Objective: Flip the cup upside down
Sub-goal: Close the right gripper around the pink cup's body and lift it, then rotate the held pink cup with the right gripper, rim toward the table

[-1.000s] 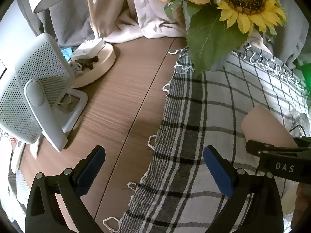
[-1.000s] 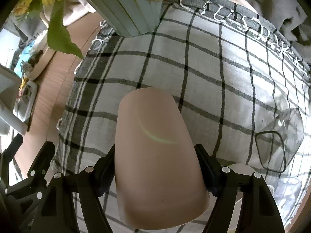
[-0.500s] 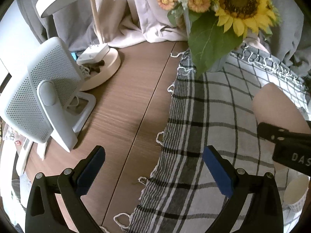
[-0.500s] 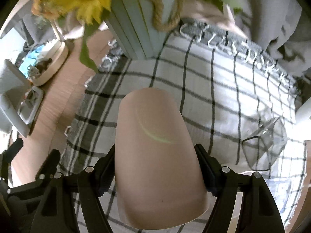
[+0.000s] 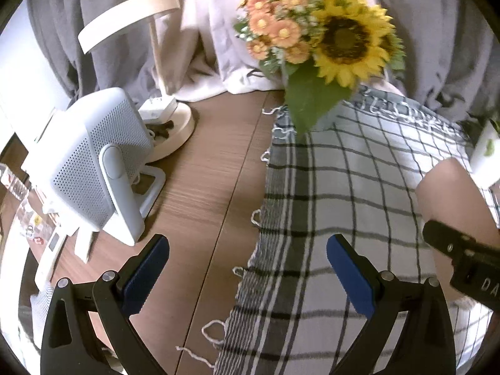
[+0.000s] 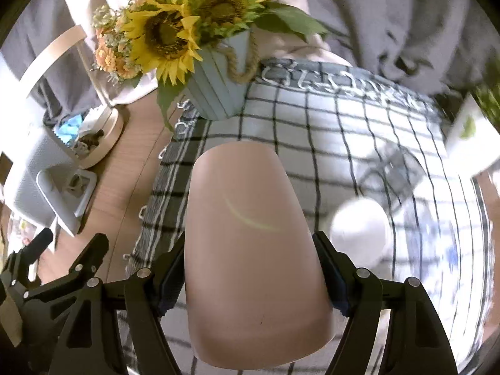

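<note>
My right tongs [image 6: 250,276] were clenched on the cup [image 6: 253,250], one finger on each side of its wall about halfway along, and the cup stood off the checked cloth [image 6: 343,131], held in the air over it. Its closed narrow end pointed away from me toward the flower pot [image 6: 218,93]; the wide end sat nearest the camera, so I could not see the mouth. From the left camera the cup [image 5: 453,206] showed at the right edge, tilted.

I judged it light and stiff, with a smooth matte wall that could slip if the squeeze eased. The taper meant a grip too near the narrow end might let it slide out; the middle of the wall seemed the safest hold. It might crack or chip if dropped, though the cloth would soften a landing.

My left tongs [image 5: 247,268] hung released, fingers wide apart, over the cloth's fringed edge and the wooden table [image 5: 206,187], holding nothing and well apart from the cup.
</note>
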